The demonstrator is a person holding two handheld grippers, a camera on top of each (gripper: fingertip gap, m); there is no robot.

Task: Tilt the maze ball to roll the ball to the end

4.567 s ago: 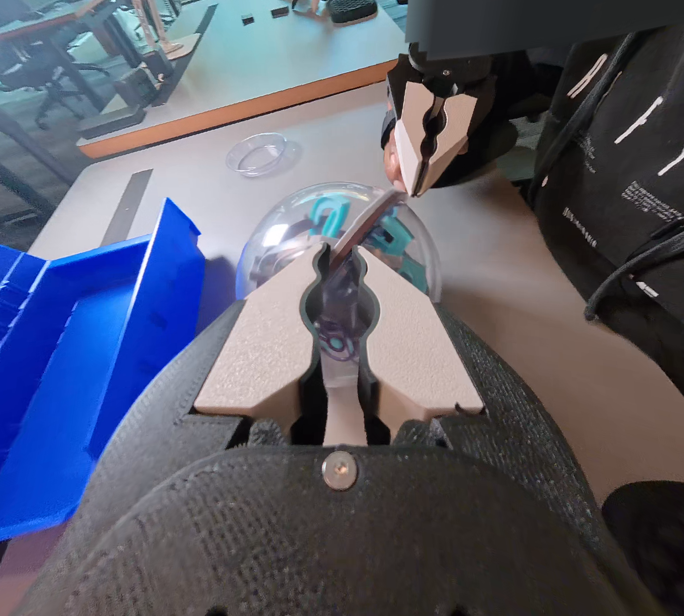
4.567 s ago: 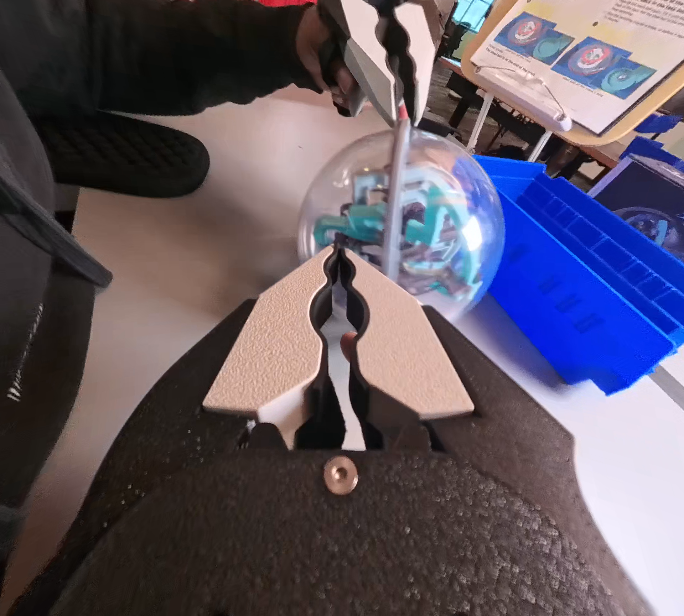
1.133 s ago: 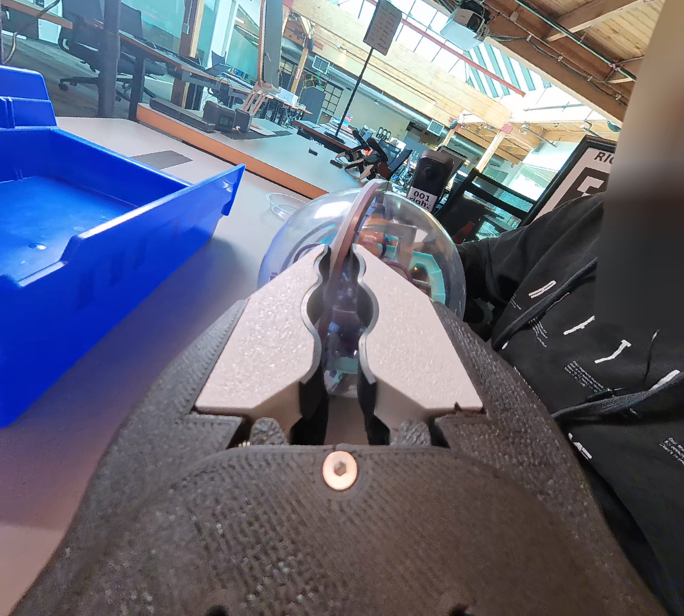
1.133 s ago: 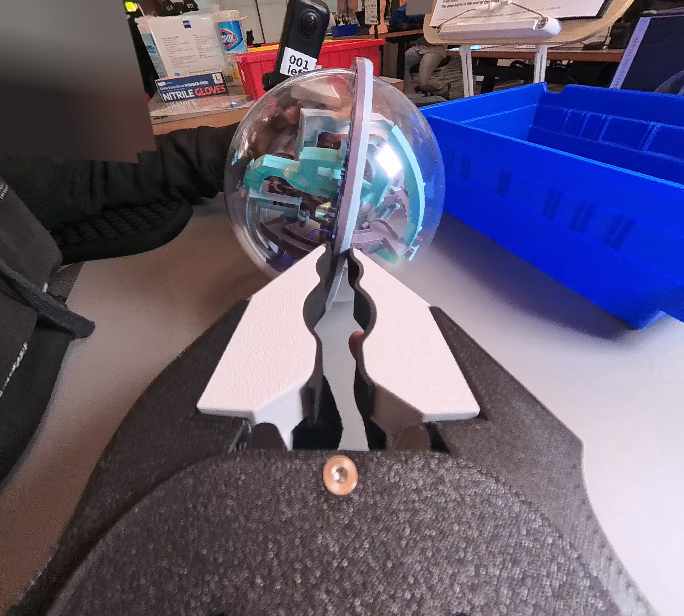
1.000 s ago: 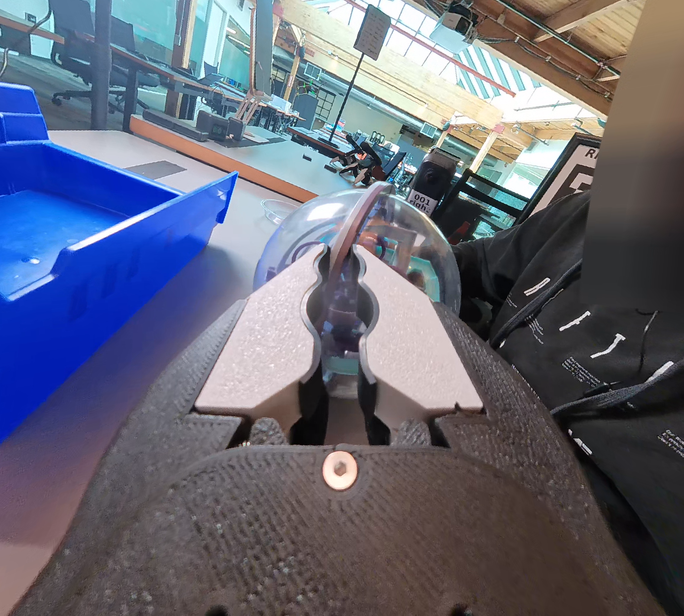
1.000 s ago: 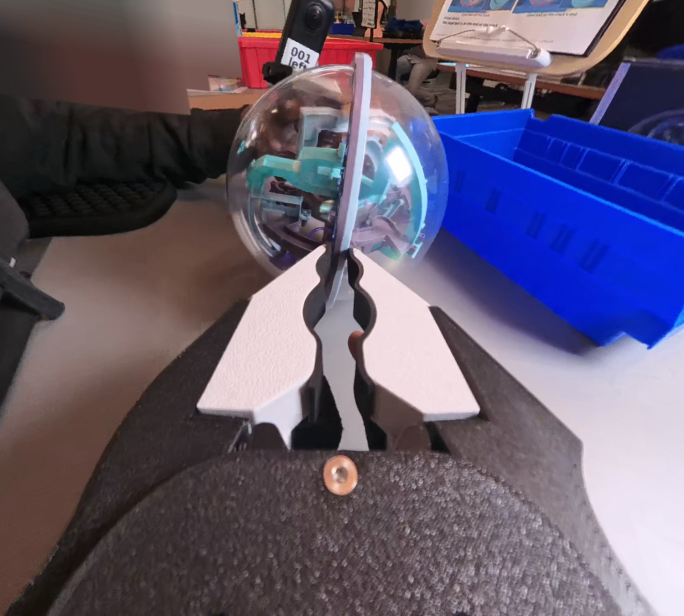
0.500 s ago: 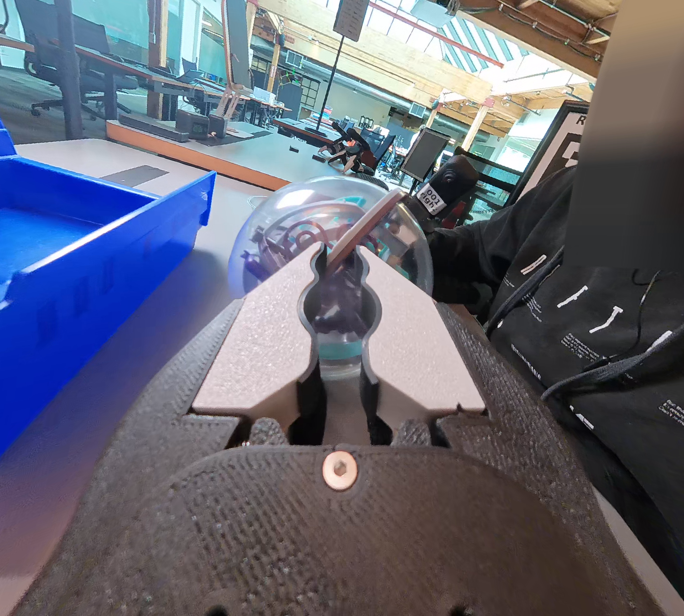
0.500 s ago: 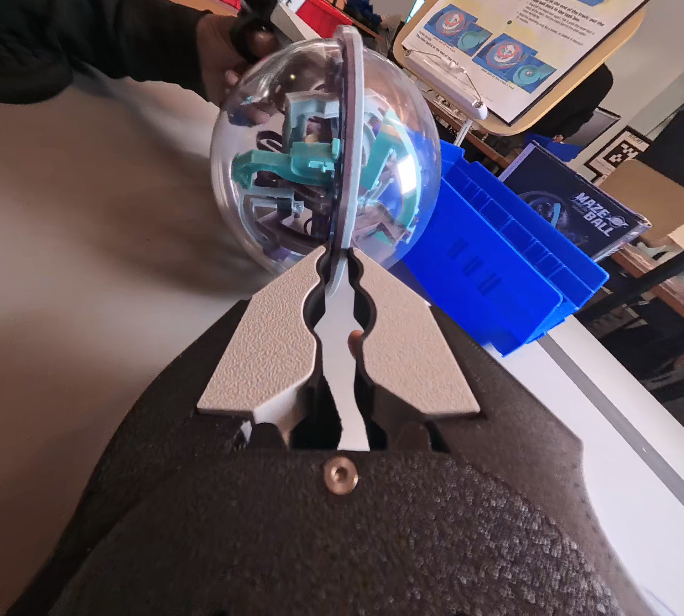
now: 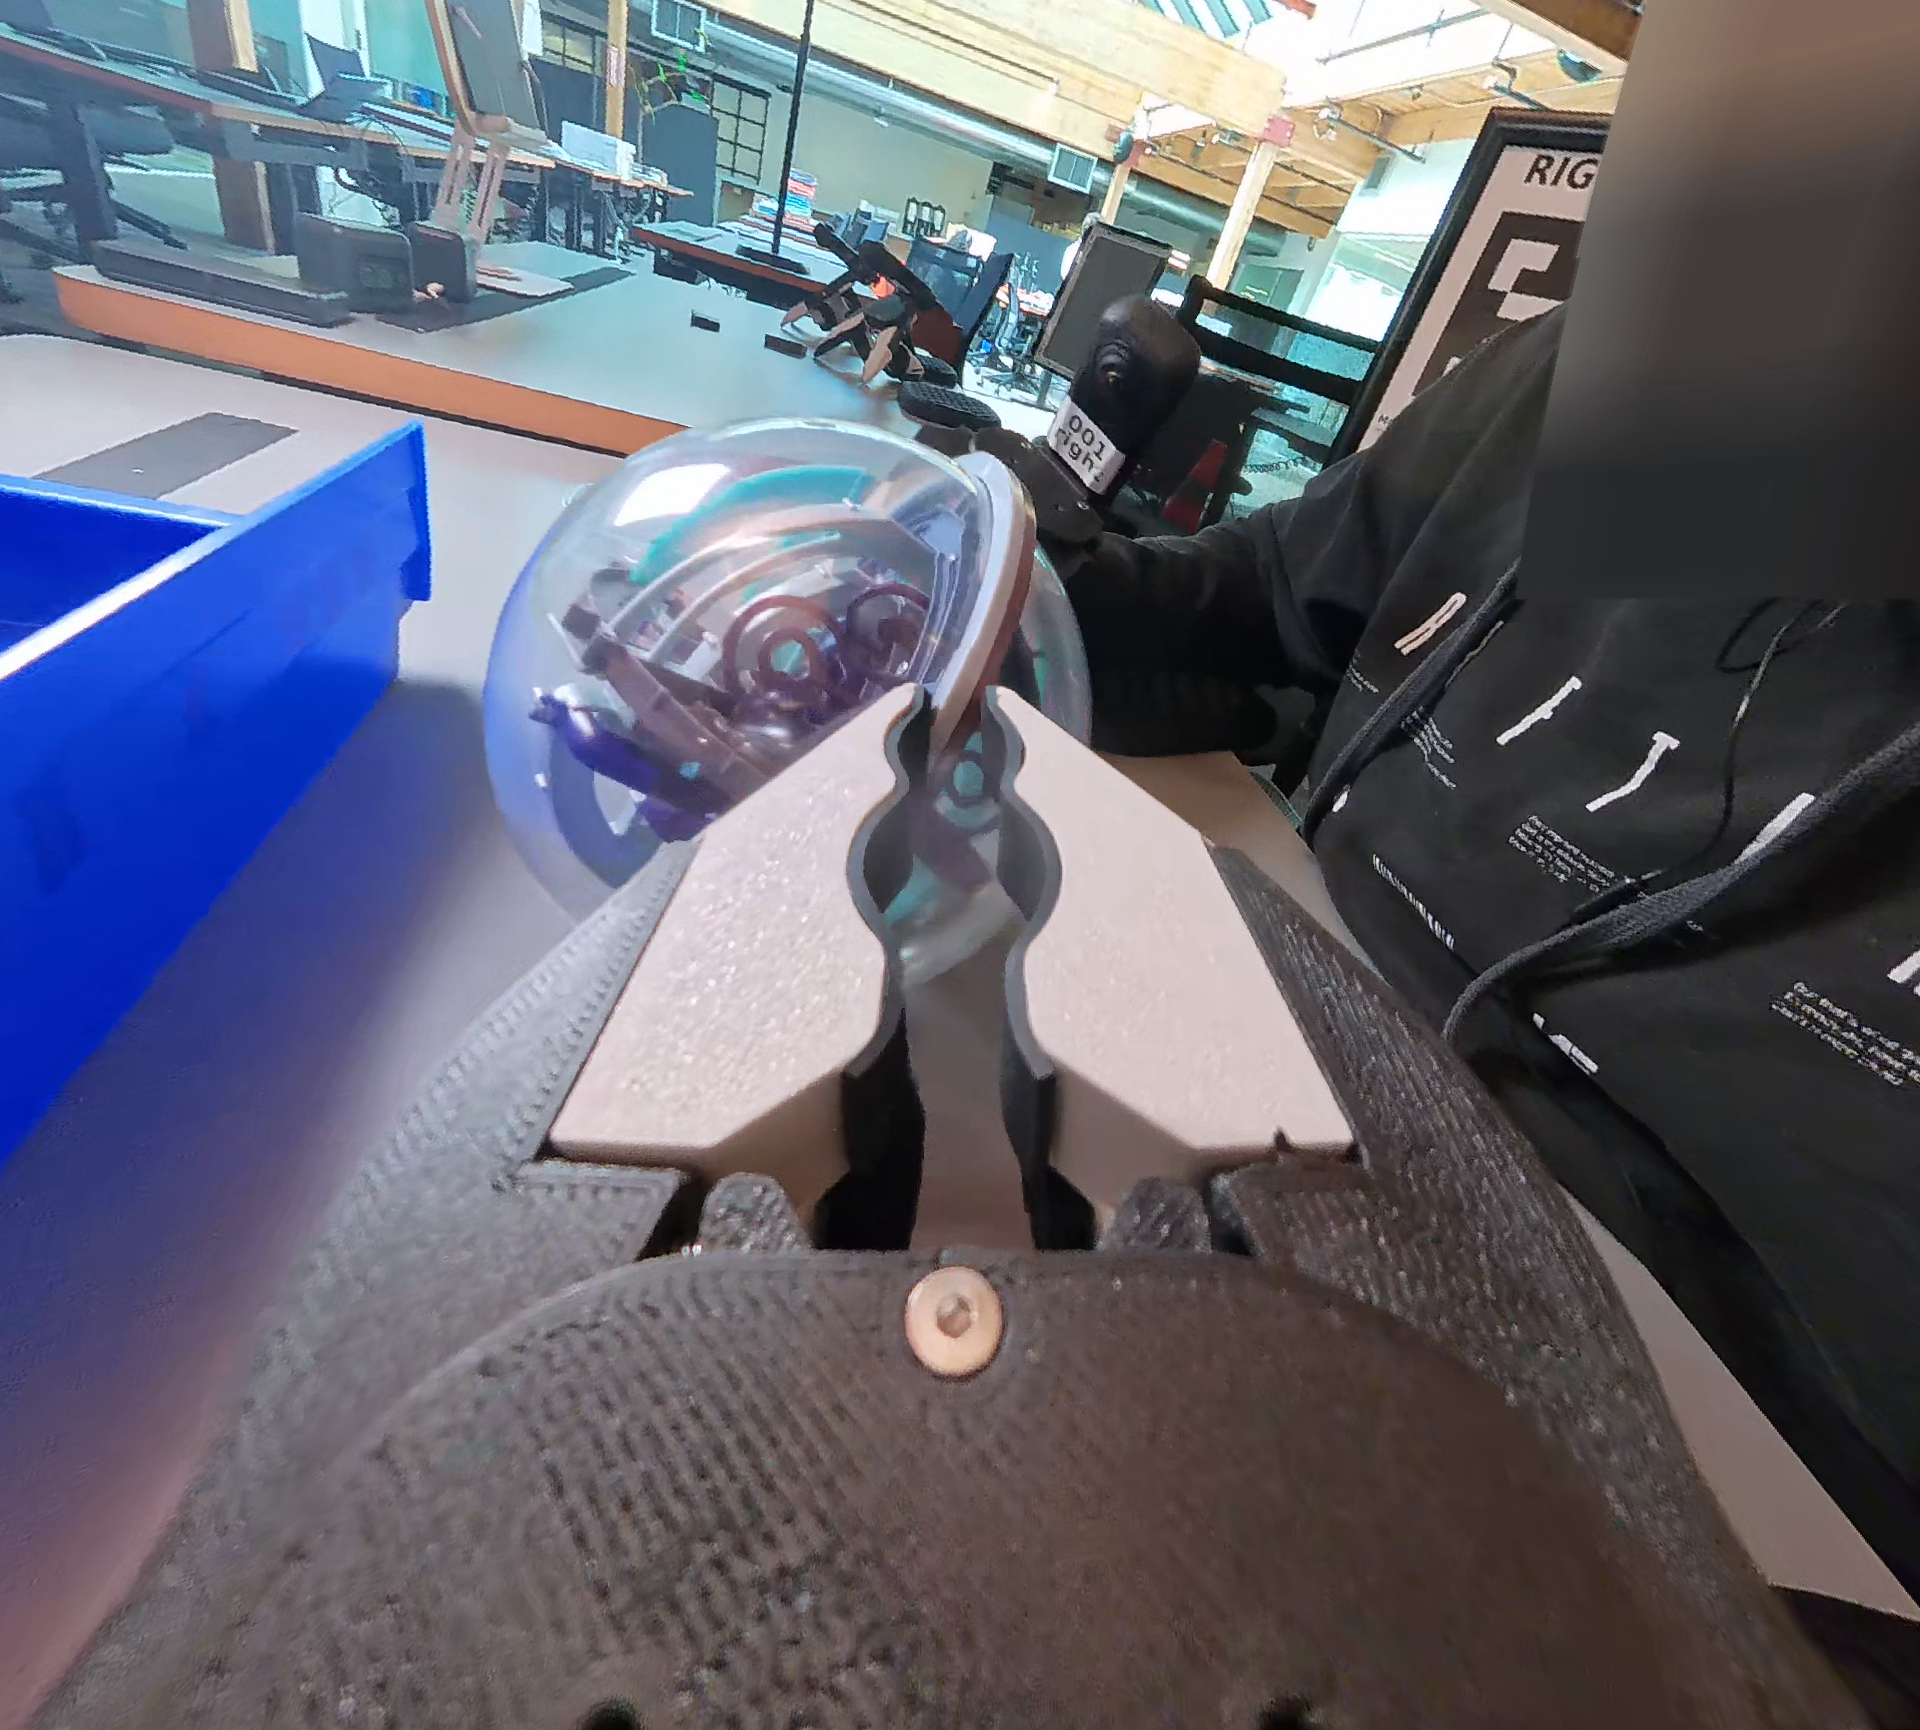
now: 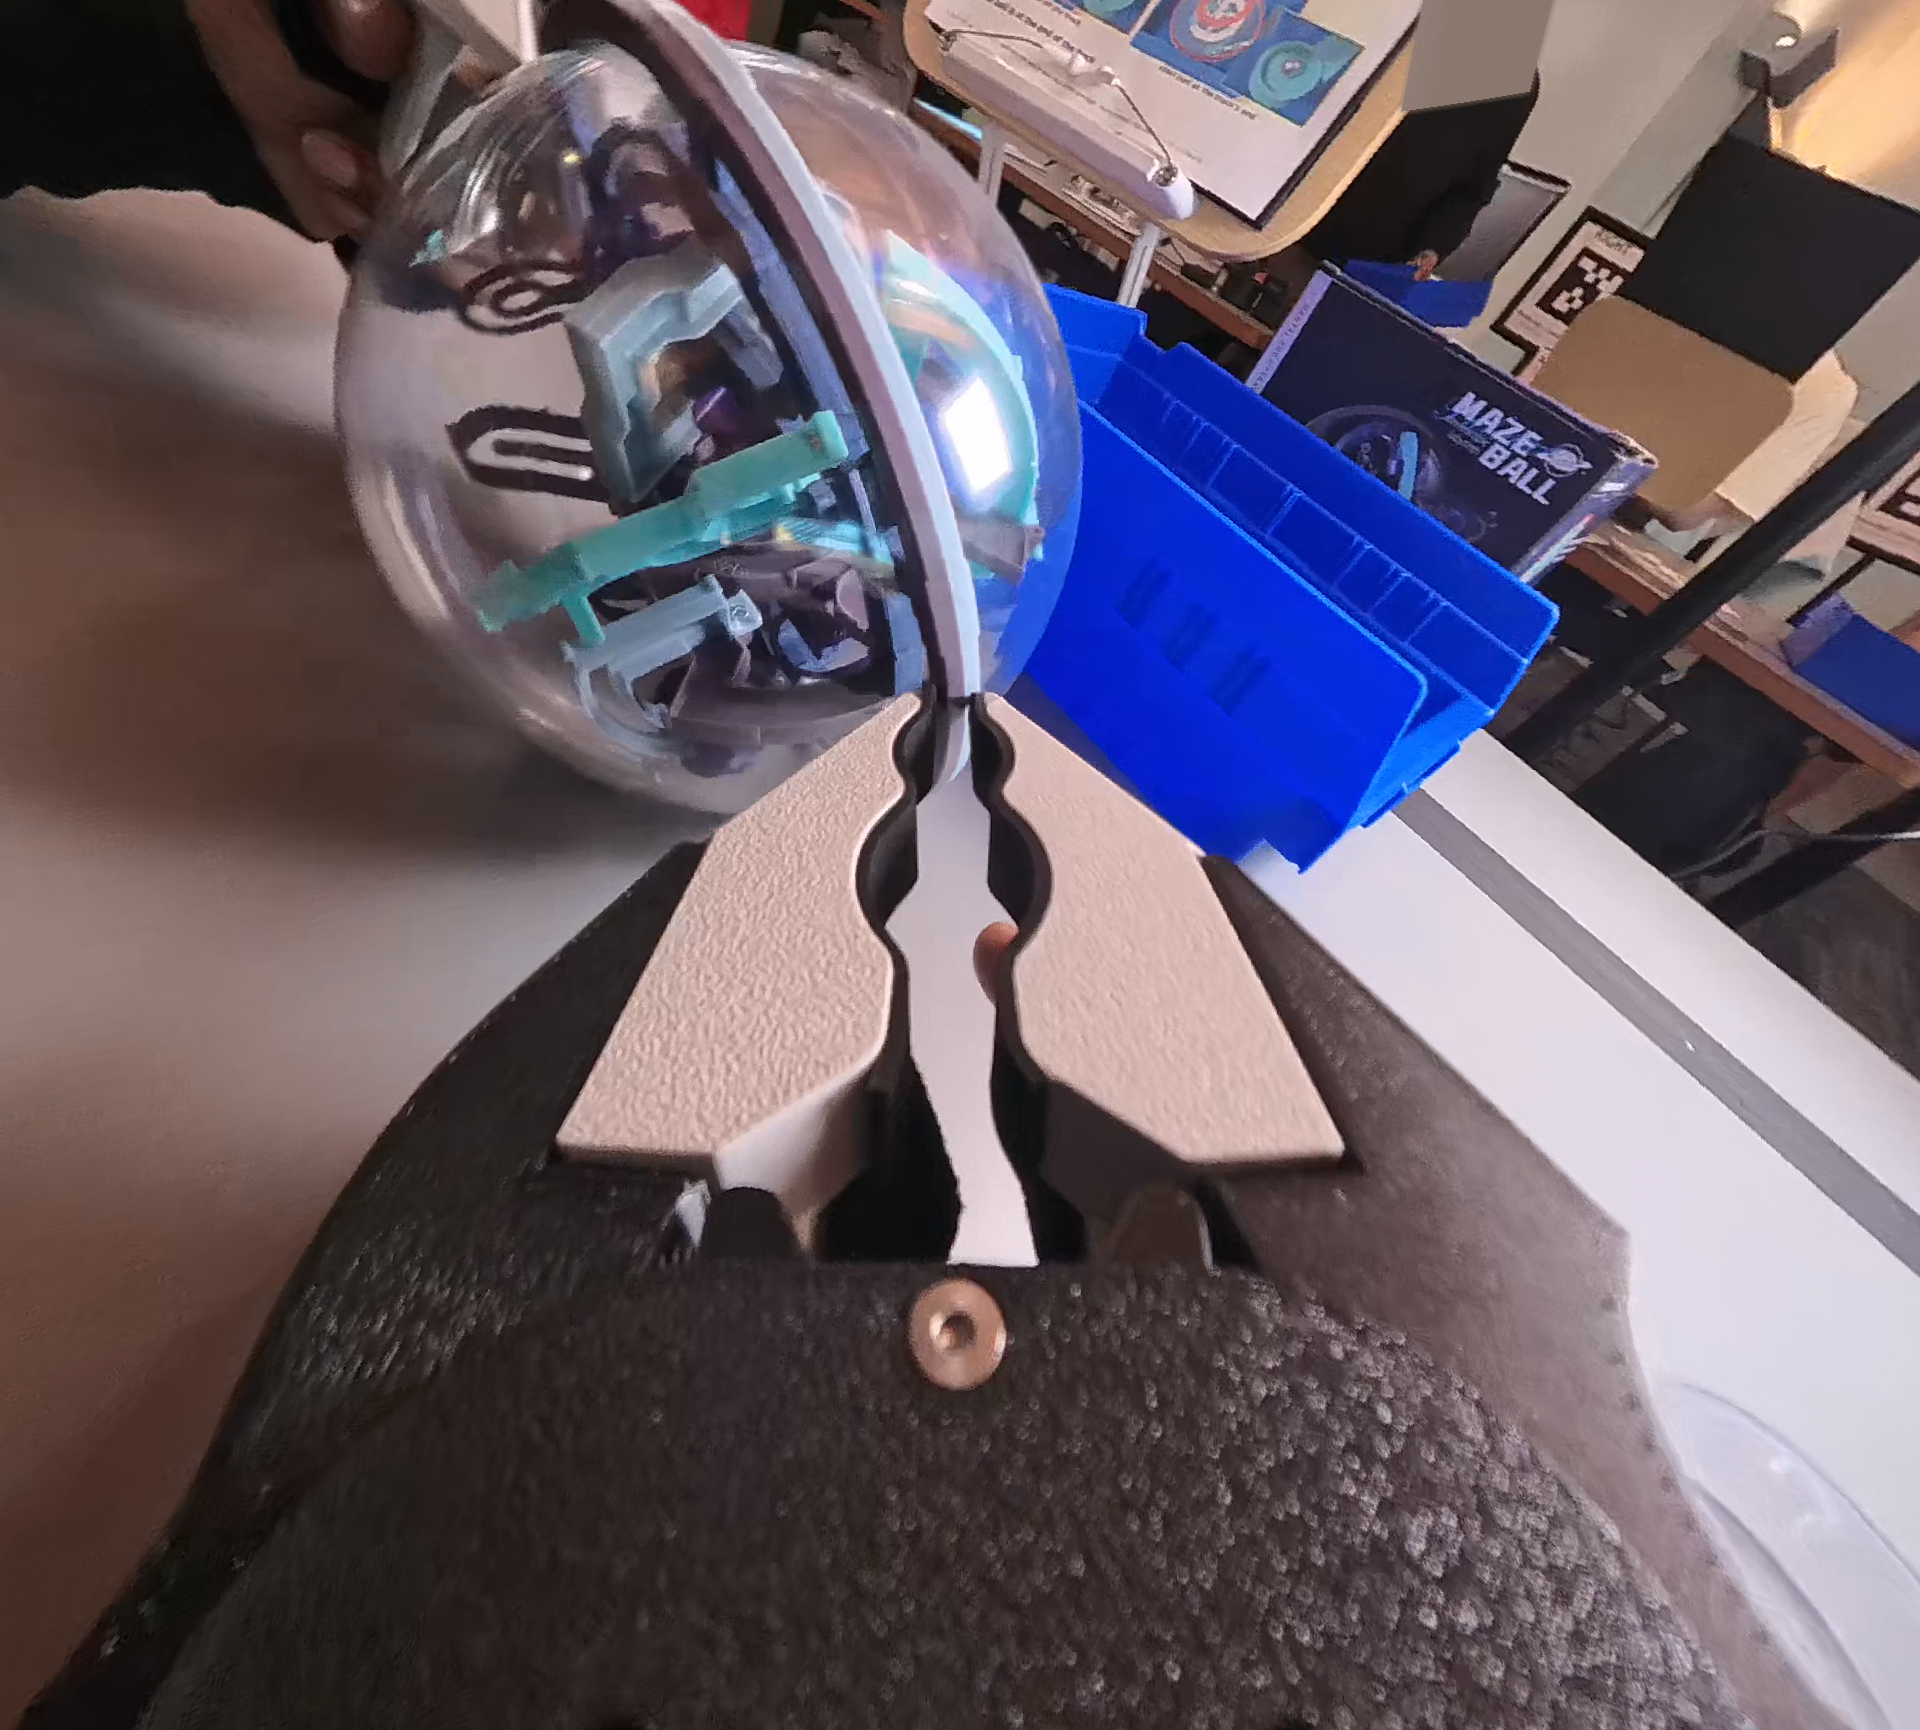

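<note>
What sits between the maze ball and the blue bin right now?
Nothing: in the left wrist view only bare table separates the maze ball from the blue bin.

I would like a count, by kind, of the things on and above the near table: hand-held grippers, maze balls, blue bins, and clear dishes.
Hand-held grippers: 2, the left hand-held gripper and the right hand-held gripper, both gripping the ball's rim
Maze balls: 1, the maze ball
Blue bins: 1, the blue bin
Clear dishes: 1, the clear dish
Total: 5
</note>
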